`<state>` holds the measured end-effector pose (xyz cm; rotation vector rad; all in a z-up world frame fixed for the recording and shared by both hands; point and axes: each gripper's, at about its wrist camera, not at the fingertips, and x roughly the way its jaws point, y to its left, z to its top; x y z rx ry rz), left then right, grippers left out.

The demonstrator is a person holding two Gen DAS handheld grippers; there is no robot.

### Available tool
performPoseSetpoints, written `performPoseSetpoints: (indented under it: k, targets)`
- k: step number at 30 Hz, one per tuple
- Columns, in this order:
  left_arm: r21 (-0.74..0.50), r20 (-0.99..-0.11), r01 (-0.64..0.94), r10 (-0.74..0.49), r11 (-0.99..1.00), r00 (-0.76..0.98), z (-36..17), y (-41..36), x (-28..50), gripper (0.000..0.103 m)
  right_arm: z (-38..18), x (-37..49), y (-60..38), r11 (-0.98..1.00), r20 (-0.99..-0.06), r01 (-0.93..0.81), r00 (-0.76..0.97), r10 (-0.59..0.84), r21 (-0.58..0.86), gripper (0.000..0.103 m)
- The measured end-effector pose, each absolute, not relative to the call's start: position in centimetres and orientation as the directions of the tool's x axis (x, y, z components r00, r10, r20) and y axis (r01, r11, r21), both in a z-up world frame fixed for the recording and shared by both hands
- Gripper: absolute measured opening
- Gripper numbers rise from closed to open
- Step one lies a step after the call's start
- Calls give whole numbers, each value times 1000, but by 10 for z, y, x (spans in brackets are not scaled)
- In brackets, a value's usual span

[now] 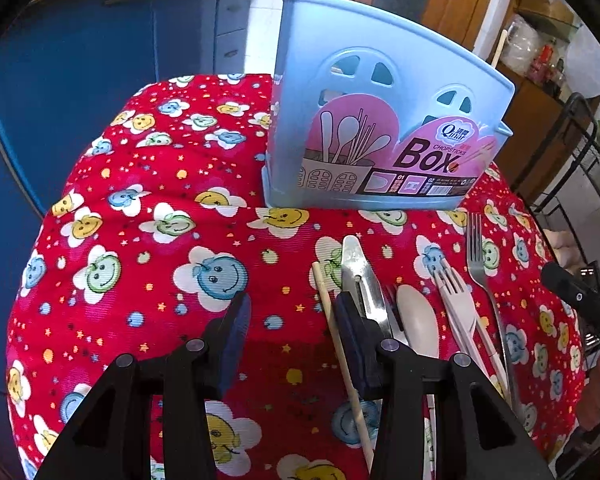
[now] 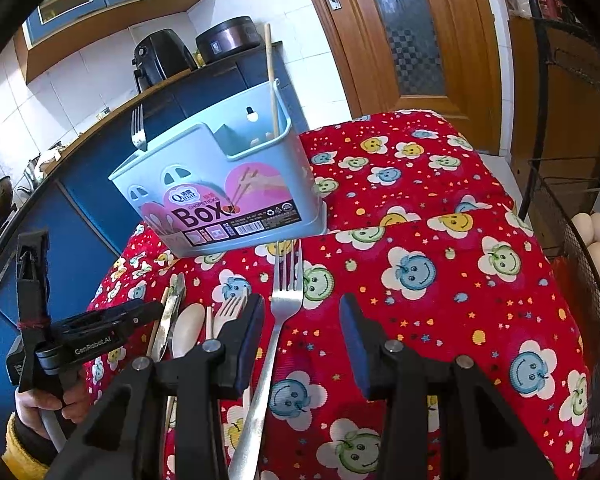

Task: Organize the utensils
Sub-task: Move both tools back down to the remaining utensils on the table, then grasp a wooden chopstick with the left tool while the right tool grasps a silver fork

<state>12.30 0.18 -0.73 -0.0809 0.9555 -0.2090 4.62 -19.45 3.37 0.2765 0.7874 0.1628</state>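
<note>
While both claws hang released over the row of loose utensils, the step in hand looks like picking: the left gripper [image 1: 288,320] straddles a wooden chopstick [image 1: 340,344] near the cushion's [image 1: 140,240] front edge (its partner already stands in the pale-blue box [image 1: 380,128] at the back edge), the right gripper [image 2: 302,320] a steel fork [image 2: 278,320]. Next: clench, lift, drop in.

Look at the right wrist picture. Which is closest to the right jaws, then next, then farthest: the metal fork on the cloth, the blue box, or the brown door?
1. Metal fork: lies between the right gripper's jaws, toward the left one.
2. Blue box: stands beyond the fork's tines, up and left.
3. Brown door: far behind the table, top right.
</note>
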Motion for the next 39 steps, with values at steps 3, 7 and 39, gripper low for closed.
performPoseSetpoints:
  k: [3, 7, 39]
  targets:
    - [-146, -805, 142, -201, 979, 559, -7, 2, 122, 45, 33, 47, -194, 952, -676, -44, 694, 248, 304, 42]
    - [-181, -813, 168, -243, 969, 530, -6, -2, 119, 30, 31, 50, -193, 951, -681, -49, 686, 254, 305, 42]
    - [-418, -671, 172, -430, 892, 604, 18, 26, 128, 4, 2, 123, -174, 944, -743, -174, 583, 329, 281, 35]
